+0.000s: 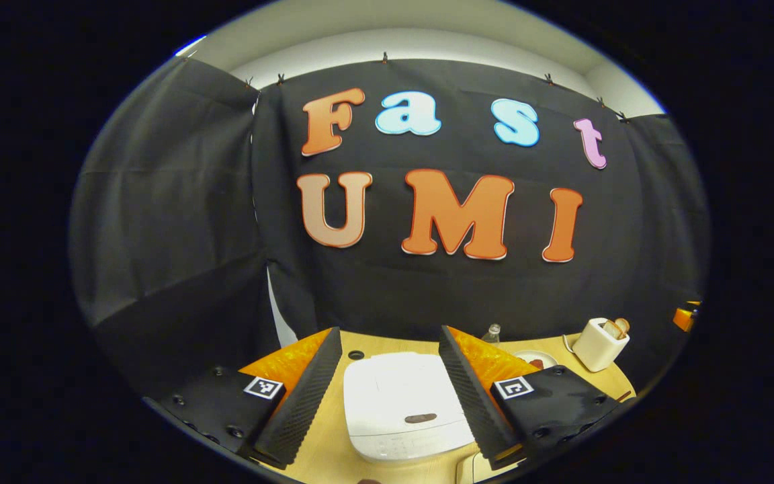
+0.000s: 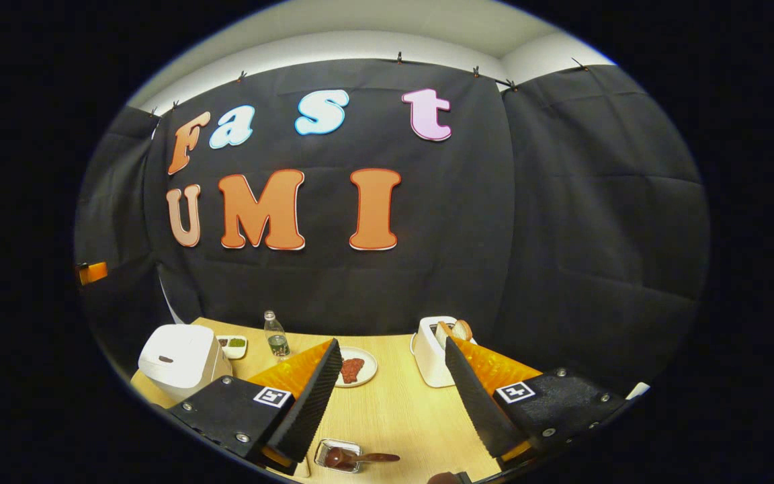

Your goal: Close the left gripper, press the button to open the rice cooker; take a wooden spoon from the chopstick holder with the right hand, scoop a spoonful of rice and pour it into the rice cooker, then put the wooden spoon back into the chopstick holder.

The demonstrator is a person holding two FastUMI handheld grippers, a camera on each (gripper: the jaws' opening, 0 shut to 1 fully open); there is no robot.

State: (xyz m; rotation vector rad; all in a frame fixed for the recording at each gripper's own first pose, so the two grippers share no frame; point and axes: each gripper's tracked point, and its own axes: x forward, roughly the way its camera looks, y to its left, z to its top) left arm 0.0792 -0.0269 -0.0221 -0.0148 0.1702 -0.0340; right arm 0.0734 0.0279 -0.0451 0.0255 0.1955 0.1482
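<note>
Left gripper [image 1: 390, 396] has its jaws wide apart, holding nothing, hovering above the table [image 1: 323, 457] and aimed down at the rice cooker [image 1: 404, 407]. Cooker sits between the two fingers in the left gripper view, lid down, dark oval button [image 1: 420, 418] on the front part of the lid, not touched by either finger. Behind the cooker in that view: a clear bottle [image 1: 491, 333] near the wall, a small plate [image 1: 536, 359] partly hidden by the finger, and a white toaster [image 1: 600, 344] with bread sticking out of the slot, off to the right. Right gripper [image 2: 392, 400] is also spread open and empty, above the wooden table [image 2: 400, 410]. In the right gripper view the rice cooker [image 2: 182, 359] is at far left, closed, with a small dish of green stuff [image 2: 232, 344] just behind it and the bottle [image 2: 276, 336] beside that. A plate [image 2: 357, 368] with something reddish-brown on it lies between the fingers, further back. Toaster [image 2: 433, 359] stands just beside the right-hand finger. Near the bottom edge, a small clear container [image 2: 336, 456] holds a wooden spoon [image 2: 360, 458]: bowl down in the container, handle lying out to the right over the rim. Can't tell what else is in the container. Grippers are well clear of the spoon and the cooker.
</note>
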